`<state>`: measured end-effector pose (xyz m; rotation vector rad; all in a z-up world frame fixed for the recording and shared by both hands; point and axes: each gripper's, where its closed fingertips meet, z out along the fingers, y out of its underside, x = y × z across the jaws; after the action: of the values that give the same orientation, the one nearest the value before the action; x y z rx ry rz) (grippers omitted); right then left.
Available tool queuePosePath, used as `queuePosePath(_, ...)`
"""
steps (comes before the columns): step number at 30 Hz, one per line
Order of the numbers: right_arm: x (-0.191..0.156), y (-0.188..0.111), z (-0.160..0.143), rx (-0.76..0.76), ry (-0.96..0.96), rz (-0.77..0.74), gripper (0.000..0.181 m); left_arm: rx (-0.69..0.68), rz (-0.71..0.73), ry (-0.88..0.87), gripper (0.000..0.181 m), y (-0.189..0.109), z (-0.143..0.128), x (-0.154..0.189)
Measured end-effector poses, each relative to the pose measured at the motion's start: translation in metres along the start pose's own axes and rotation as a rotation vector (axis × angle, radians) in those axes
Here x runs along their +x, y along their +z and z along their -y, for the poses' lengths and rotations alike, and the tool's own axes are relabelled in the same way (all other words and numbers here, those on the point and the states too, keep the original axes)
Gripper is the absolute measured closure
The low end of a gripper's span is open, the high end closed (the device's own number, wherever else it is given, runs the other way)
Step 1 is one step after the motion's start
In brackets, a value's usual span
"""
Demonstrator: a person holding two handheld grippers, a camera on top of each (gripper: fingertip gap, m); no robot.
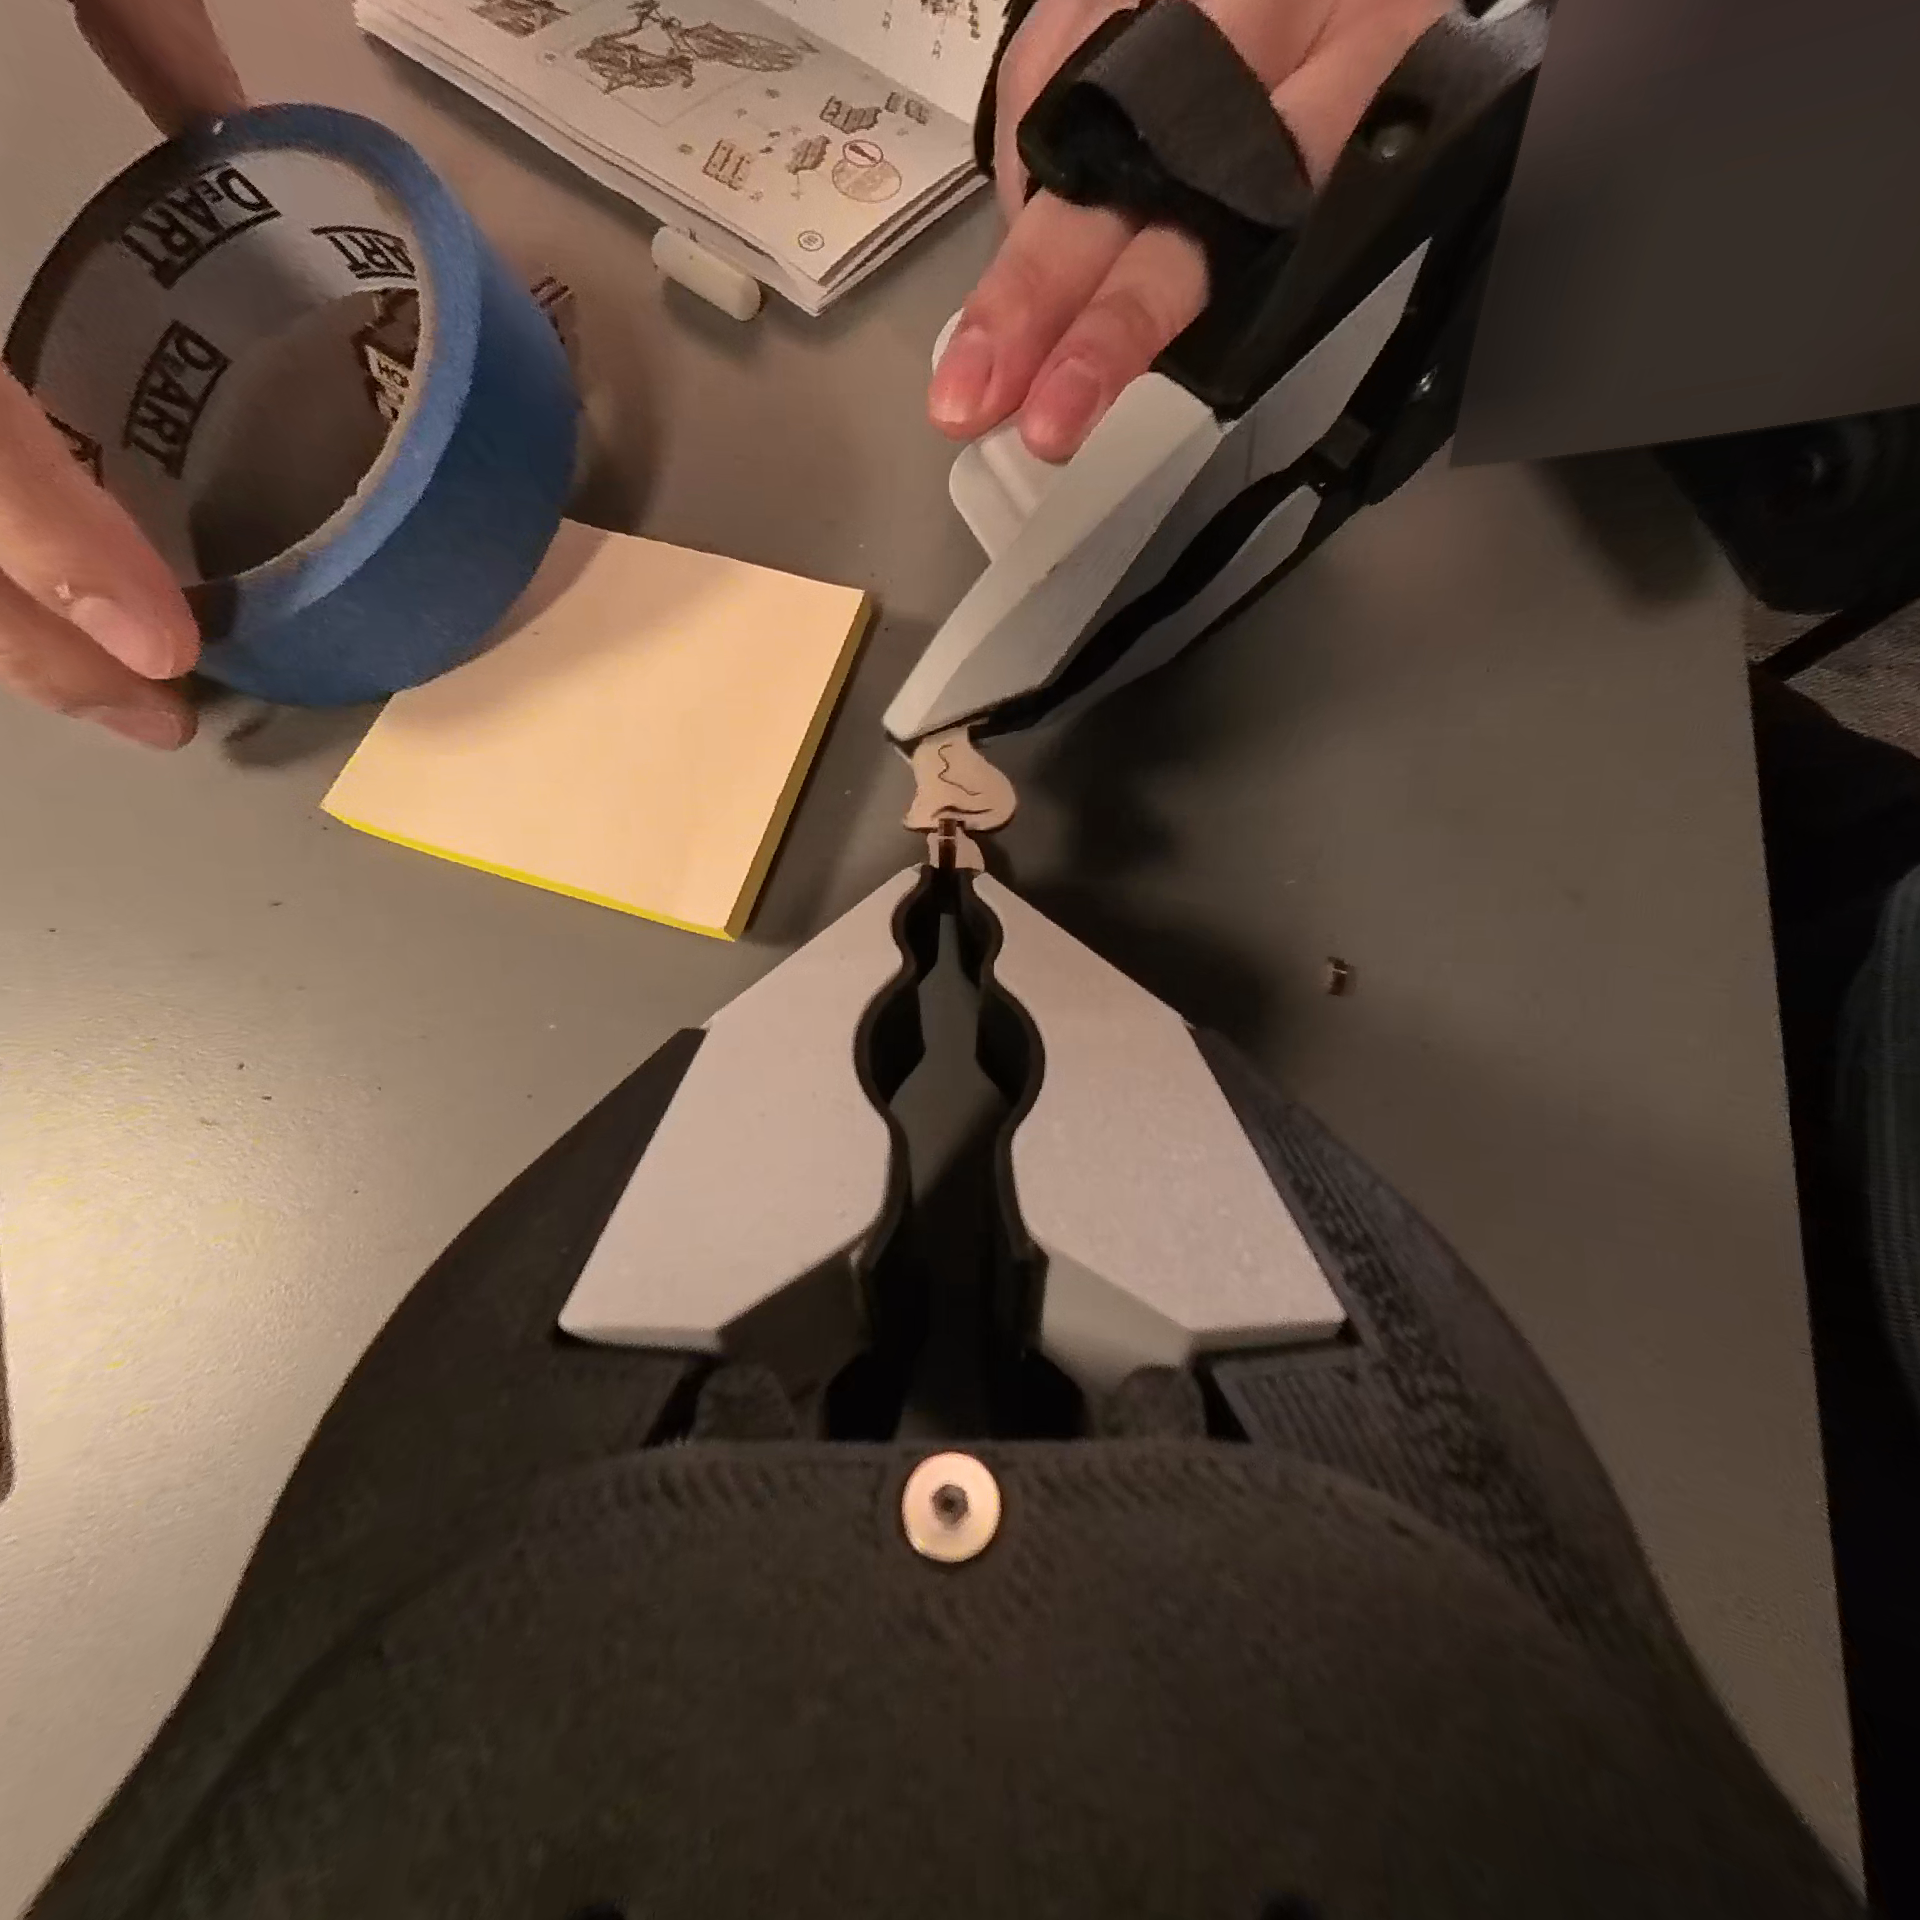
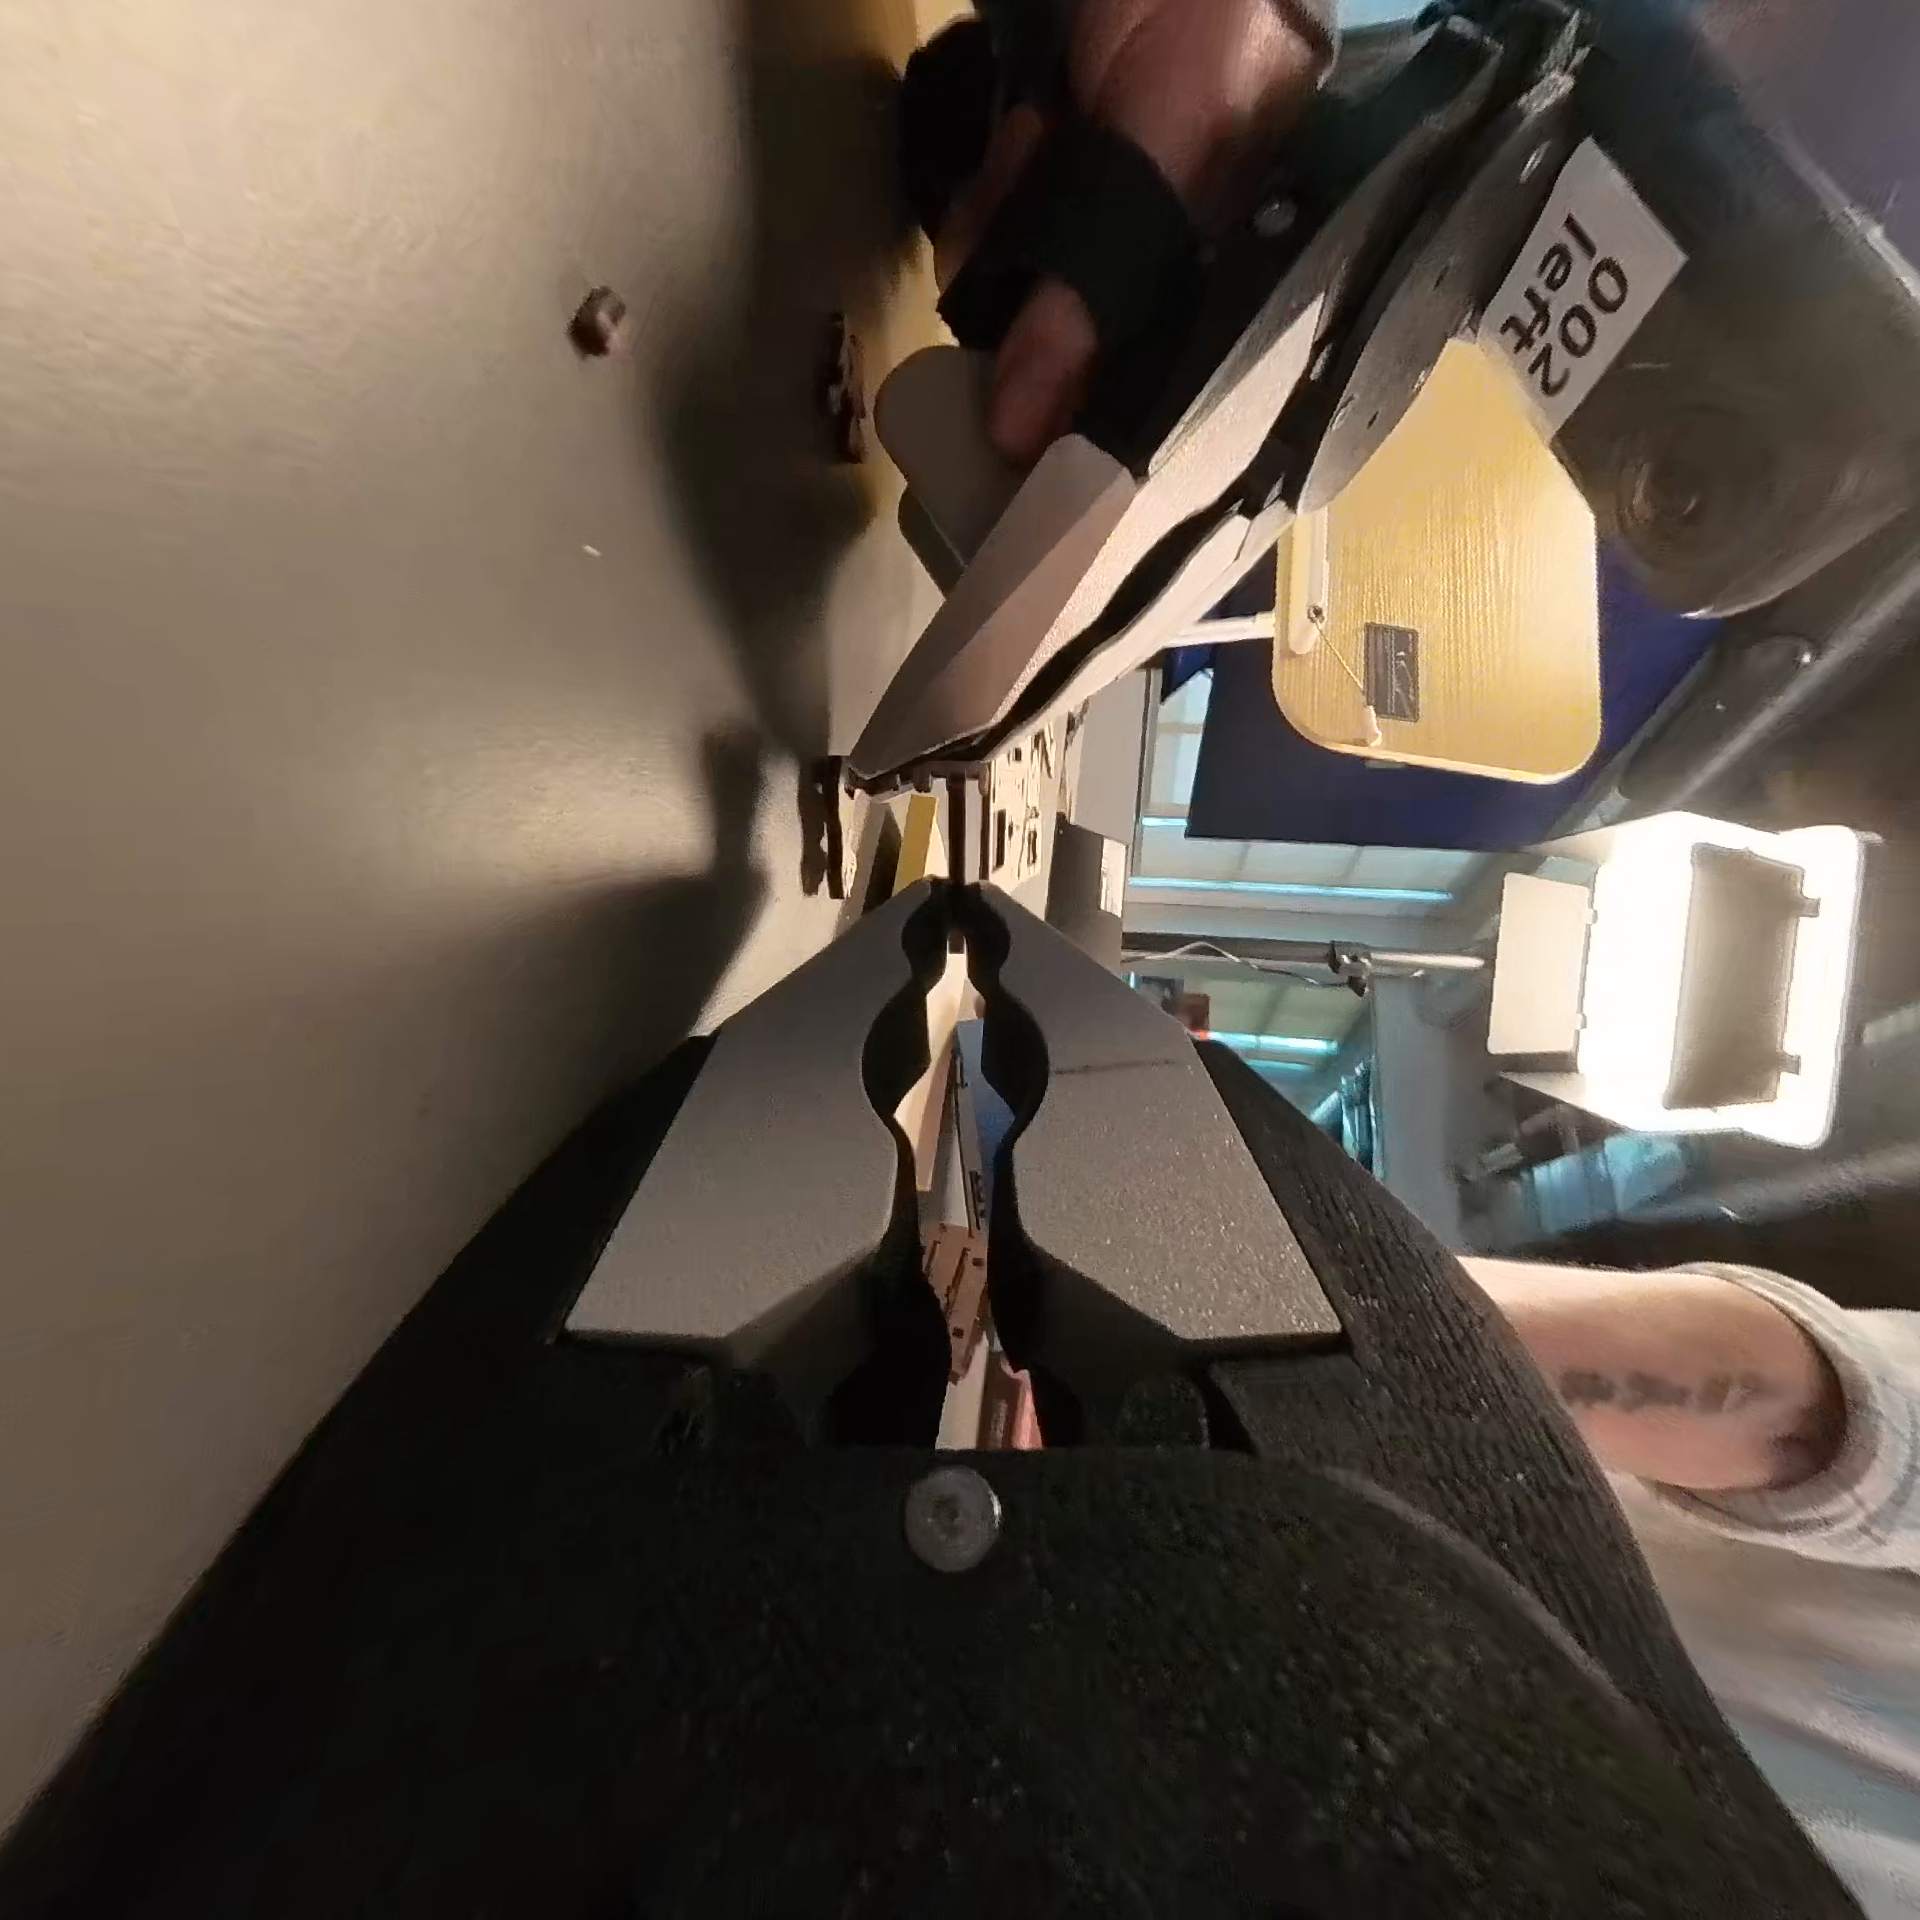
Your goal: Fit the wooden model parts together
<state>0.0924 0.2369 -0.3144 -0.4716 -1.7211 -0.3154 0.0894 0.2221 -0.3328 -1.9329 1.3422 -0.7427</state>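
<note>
Left claw (image 1: 948, 868) clenched on a small peg (image 1: 948, 844), right claw (image 1: 940, 732) clenched on a curvy wooden piece (image 1: 958, 792); operator should keep peg square to slot, pressing gently.

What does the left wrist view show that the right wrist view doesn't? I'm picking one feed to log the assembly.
Only the left wrist view shows the blue tape roll held by a bare hand, the yellow sticky-note pad and the instruction booklet. Only the right wrist view shows the room beyond the table and a yellow tag hanging there. Both show the left gripper and right gripper tip to tip, each shut on a small wooden part, over the grey table.
</note>
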Motion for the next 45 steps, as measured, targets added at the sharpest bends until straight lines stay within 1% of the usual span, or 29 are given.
queuePosePath(20,-0.001,0.001,0.0,-0.004,0.017,0.005,0.18,-0.002,0.006,0.018,0.18,0.0,0.0,0.0)
queuePosePath(28,0.0,0.0,0.001,-0.001,0.004,0.002,0.181,-0.002,0.003,0.016,0.18,0.0,0.0,0.0)
queuePosePath(31,-0.001,-0.004,-0.005,-0.012,-0.03,0.009,0.18,0.001,0.017,0.006,0.18,-0.001,0.0,-0.002)
queuePosePath(34,-0.007,-0.012,-0.016,-0.026,-0.033,0.066,0.18,0.003,0.035,-0.015,0.18,-0.004,-0.002,-0.008)
queuePosePath(36,-0.017,-0.018,-0.017,-0.007,0.002,0.164,0.18,0.004,0.031,-0.026,0.18,-0.006,-0.003,-0.009)
queuePosePath(37,-0.021,-0.02,-0.016,0.009,0.029,0.213,0.178,0.004,0.029,-0.028,0.18,-0.006,-0.003,-0.009)
queuePosePath(39,-0.02,-0.024,-0.015,0.025,0.091,0.257,0.169,0.004,0.027,-0.029,0.18,-0.006,-0.003,-0.009)
queuePosePath(41,-0.014,-0.03,-0.015,0.052,0.138,0.276,0.149,0.004,0.021,-0.027,0.18,-0.006,-0.003,-0.008)
queuePosePath(43,-0.006,-0.033,-0.024,0.054,0.194,0.275,0.133,0.004,0.019,-0.026,0.18,-0.006,-0.003,-0.008)
queuePosePath(45,0.001,-0.031,-0.043,0.011,0.238,0.252,0.126,0.004,0.017,-0.025,0.18,-0.006,-0.003,-0.007)
